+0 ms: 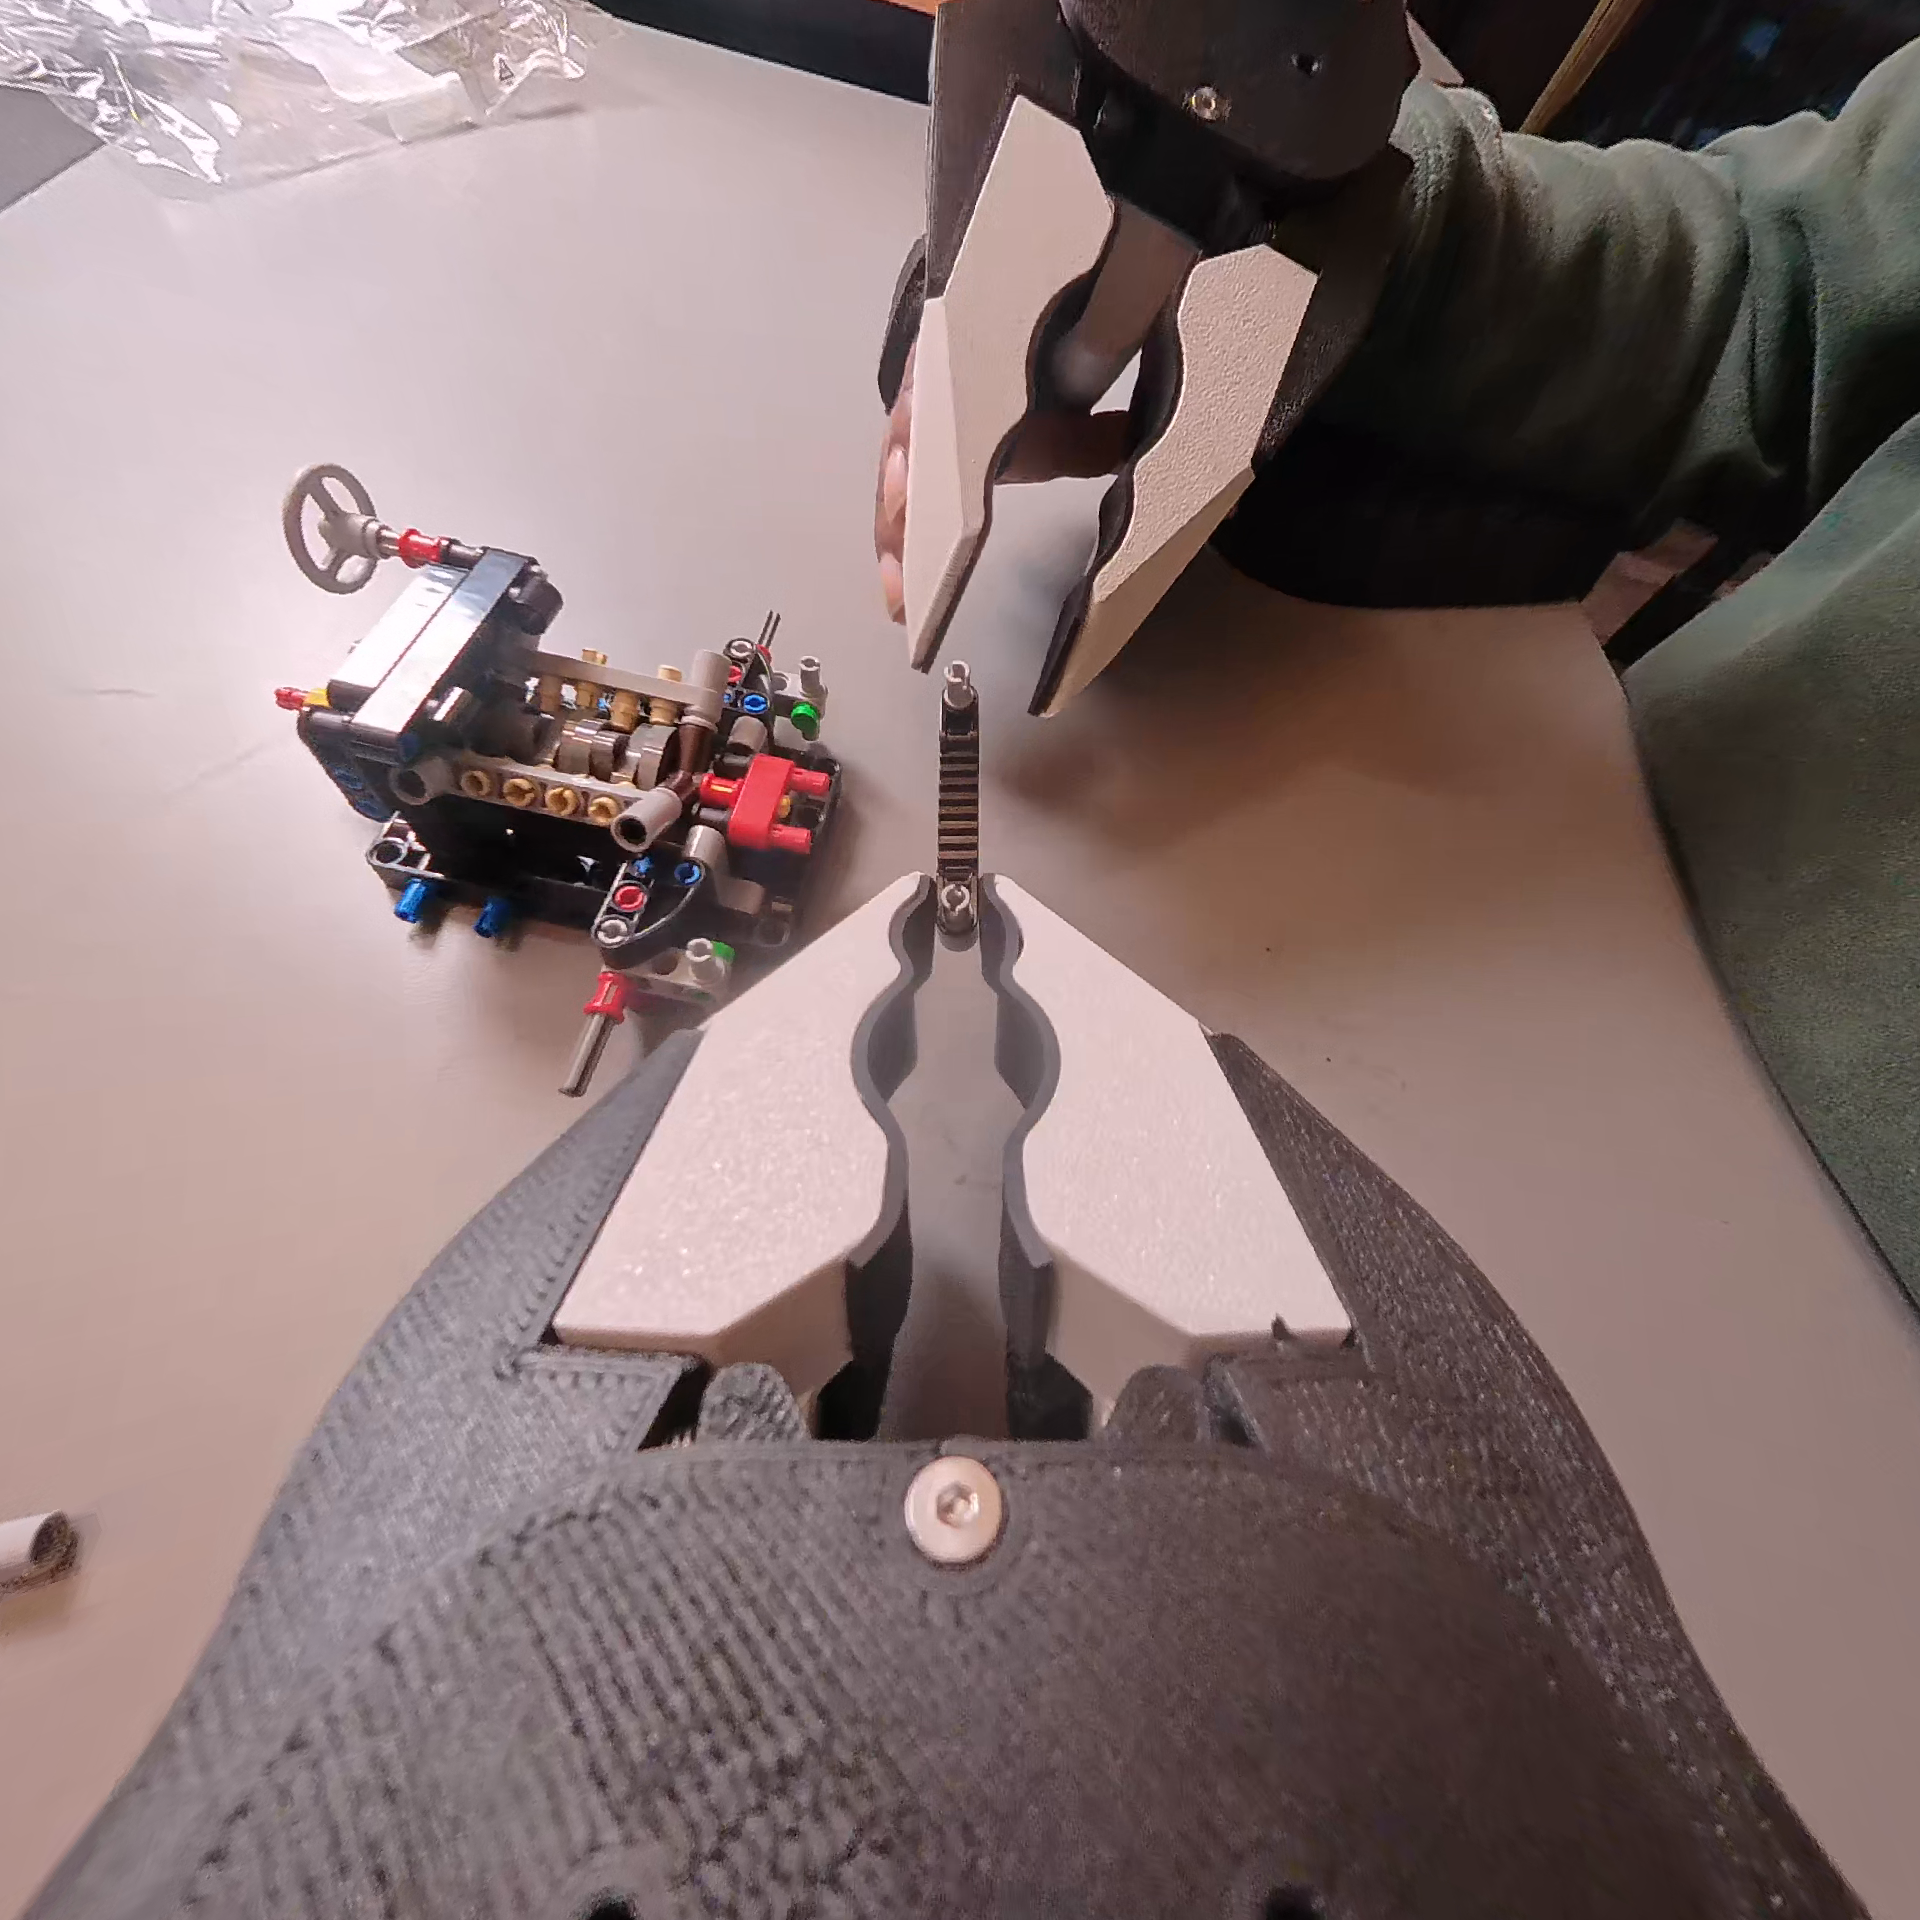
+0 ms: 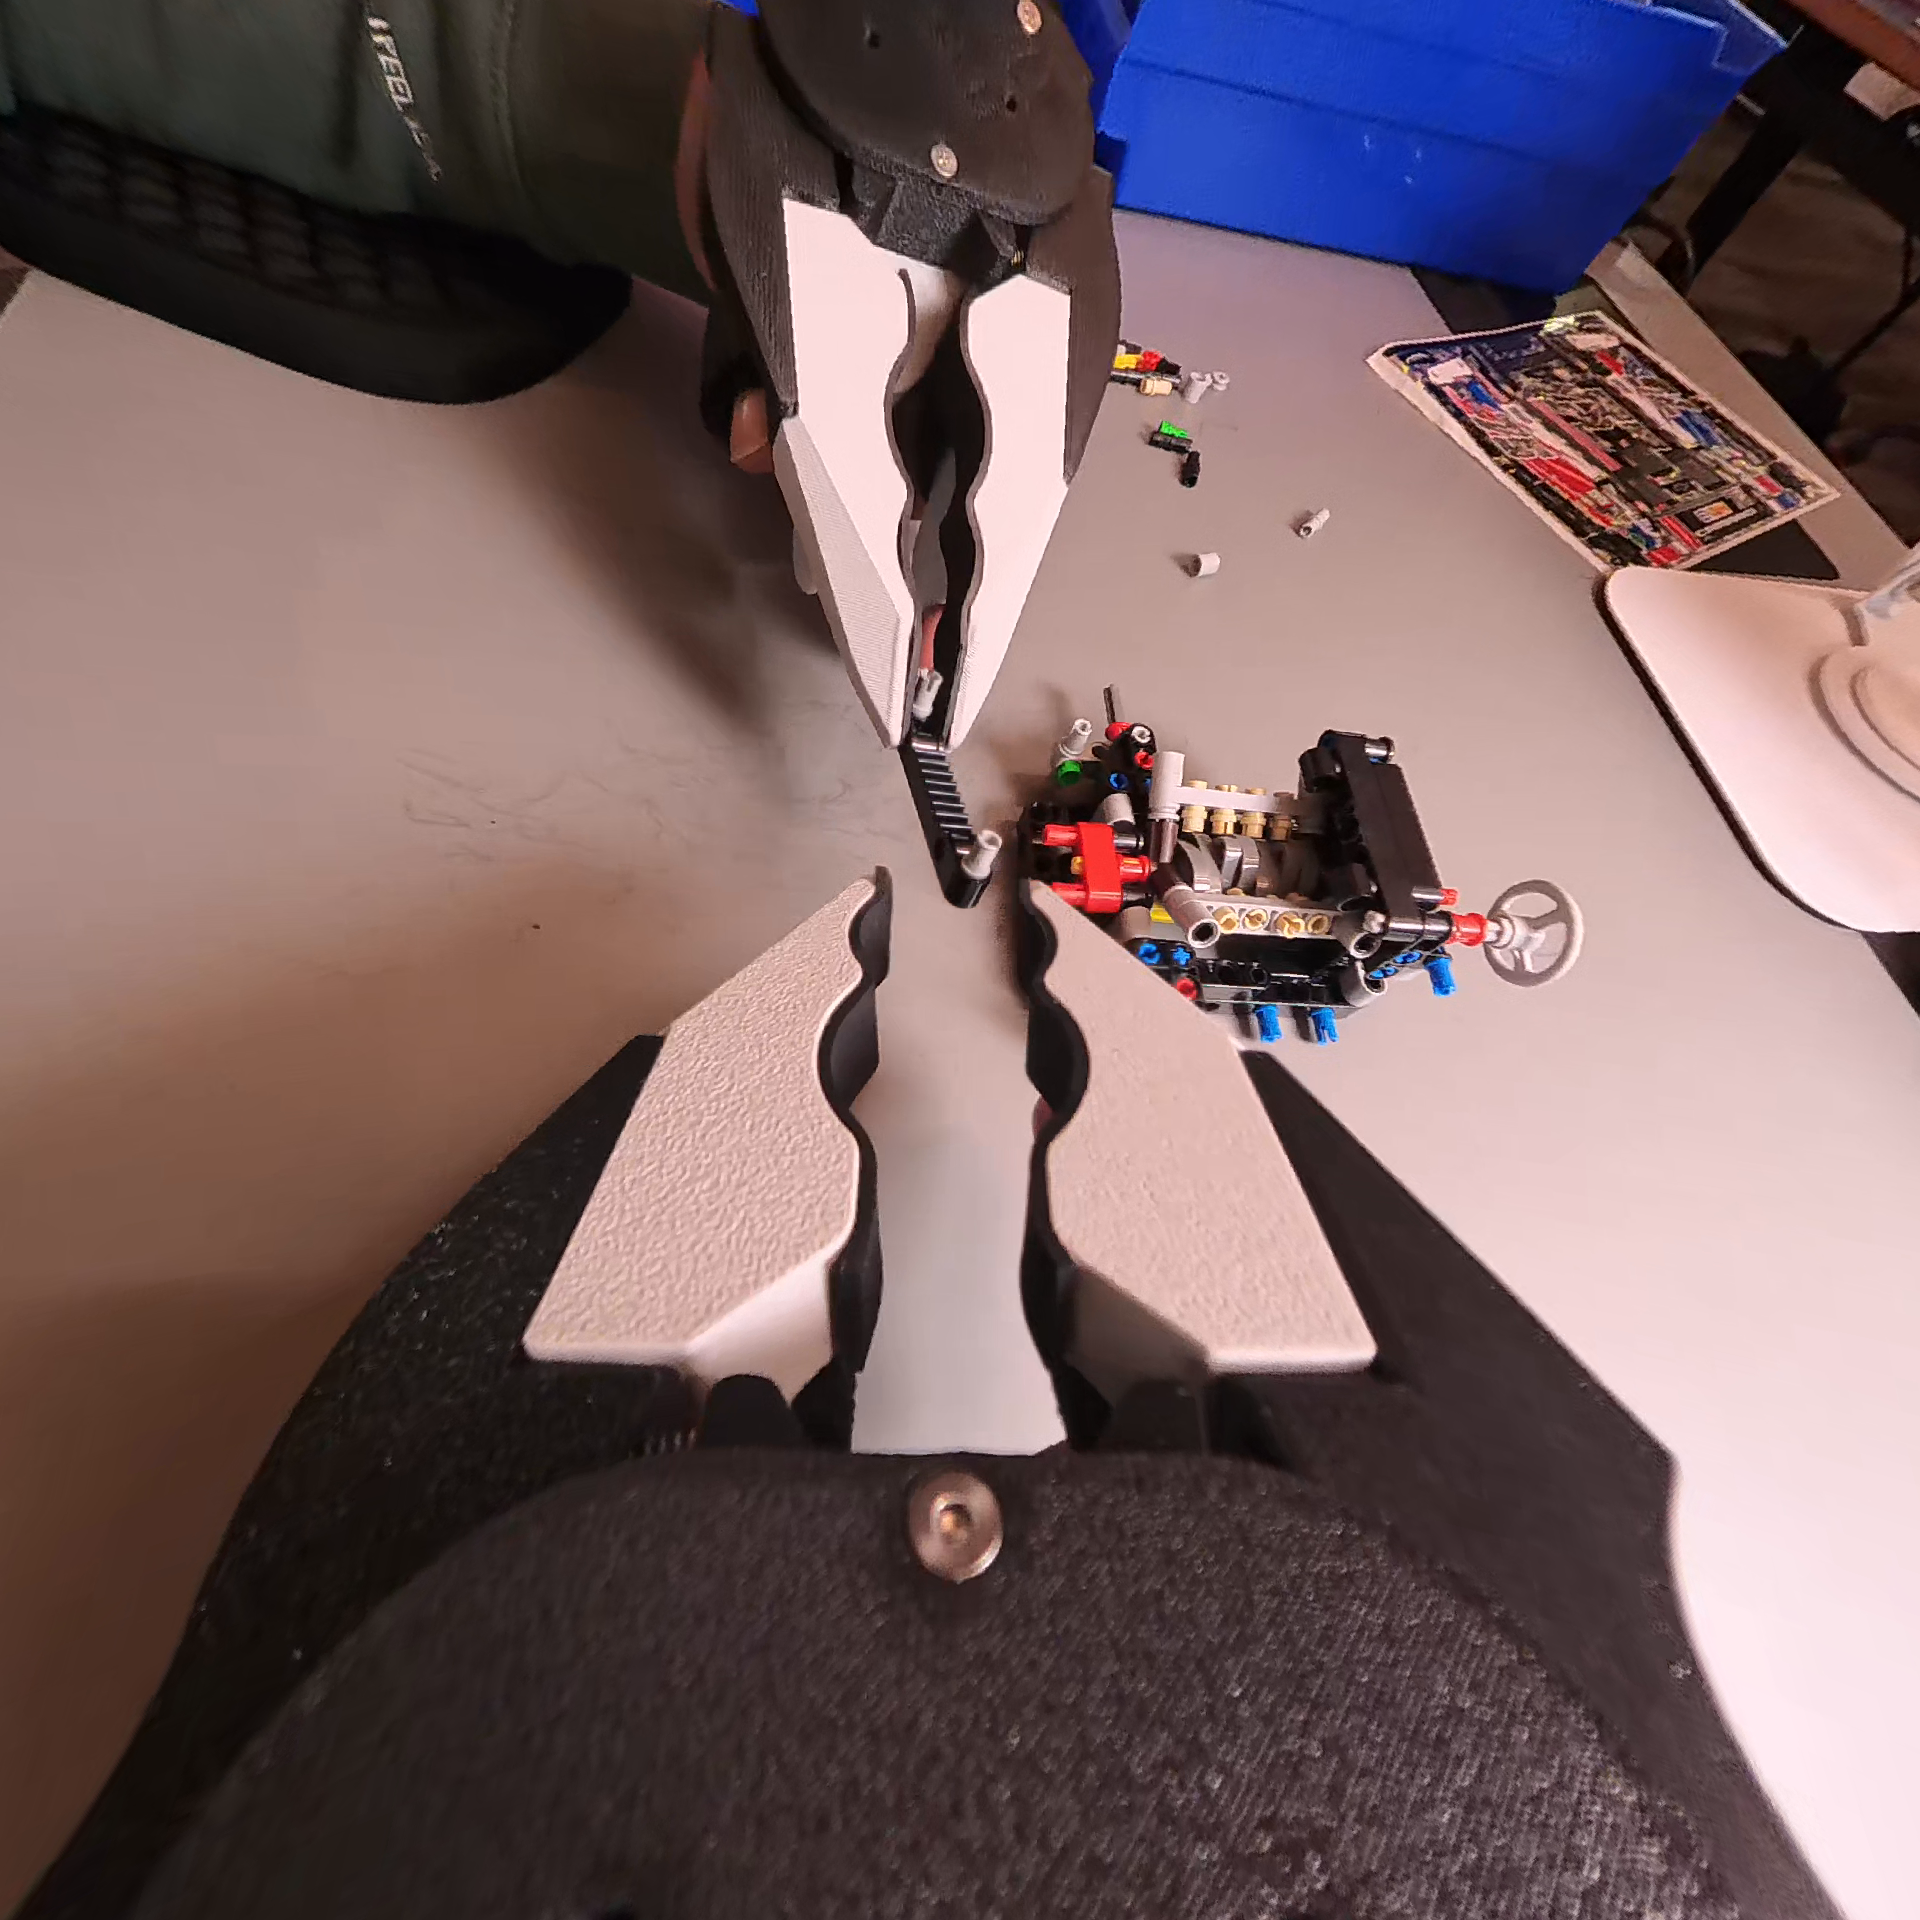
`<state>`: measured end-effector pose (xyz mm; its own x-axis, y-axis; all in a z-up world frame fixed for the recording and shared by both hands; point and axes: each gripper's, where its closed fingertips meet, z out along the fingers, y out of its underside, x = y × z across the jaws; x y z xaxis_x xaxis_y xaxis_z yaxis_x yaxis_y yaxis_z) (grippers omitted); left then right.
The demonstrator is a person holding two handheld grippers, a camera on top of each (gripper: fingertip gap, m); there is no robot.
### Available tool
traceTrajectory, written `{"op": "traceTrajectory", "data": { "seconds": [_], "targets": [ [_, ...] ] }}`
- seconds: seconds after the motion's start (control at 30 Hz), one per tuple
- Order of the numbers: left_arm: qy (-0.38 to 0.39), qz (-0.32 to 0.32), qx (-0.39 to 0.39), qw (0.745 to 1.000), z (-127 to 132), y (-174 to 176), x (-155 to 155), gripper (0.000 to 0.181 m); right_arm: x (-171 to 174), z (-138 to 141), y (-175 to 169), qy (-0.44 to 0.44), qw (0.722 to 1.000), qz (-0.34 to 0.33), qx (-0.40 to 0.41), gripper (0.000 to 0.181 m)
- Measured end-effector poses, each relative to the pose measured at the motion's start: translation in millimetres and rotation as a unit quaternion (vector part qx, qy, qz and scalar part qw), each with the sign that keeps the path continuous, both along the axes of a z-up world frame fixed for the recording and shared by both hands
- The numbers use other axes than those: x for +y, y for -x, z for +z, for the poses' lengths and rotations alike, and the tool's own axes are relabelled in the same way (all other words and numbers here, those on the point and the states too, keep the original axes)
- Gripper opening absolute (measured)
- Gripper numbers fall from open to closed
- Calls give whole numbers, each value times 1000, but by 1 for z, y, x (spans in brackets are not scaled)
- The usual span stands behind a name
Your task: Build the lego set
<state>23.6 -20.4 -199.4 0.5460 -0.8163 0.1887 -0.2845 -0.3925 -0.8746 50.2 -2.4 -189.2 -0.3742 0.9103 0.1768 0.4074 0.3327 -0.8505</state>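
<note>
My left gripper [image 1: 956,904] is shut on one end of a black toothed rack piece [image 1: 957,790] with grey pins at both ends, held above the grey table. My right gripper [image 2: 956,899] is open and empty, its tips just short of the rack's free end [image 2: 951,831]. In the left wrist view the right gripper [image 1: 977,675] points down at the rack's far pin. In the right wrist view the left gripper [image 2: 925,727] holds the rack's top. The partly built model [image 1: 561,769] with a grey steering wheel [image 1: 330,525] stands on the table, also in the right wrist view [image 2: 1268,873].
Crumpled clear plastic bags [image 1: 260,83] lie at the table's far left. Loose small pieces [image 2: 1174,405], an instruction booklet [image 2: 1600,436], a white stand base [image 2: 1787,727] and blue bins [image 2: 1403,114] sit beyond the model. A green sleeve [image 1: 1610,312] is on the right. My hands' fingertips stand some 4 cm from each other.
</note>
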Motion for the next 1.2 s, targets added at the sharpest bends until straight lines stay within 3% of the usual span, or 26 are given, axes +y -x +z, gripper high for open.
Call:
{"op": "traceTrajectory", "data": {
  "seconds": [0.43,0.77,1.2],
  "targets": [
    [-2,2,3,1000,-2,-1,0,6,2,-5,0,-13,1000,-6,-7,3],
    [-26,-2,18,999,-1,-2,-1,6,0,-9,-1,-6,1000,-1,-17,12],
    [-37,4,30,999,-3,-2,0,6,1,-13,0,-11,1000,-4,-24,6]
  ]
}}
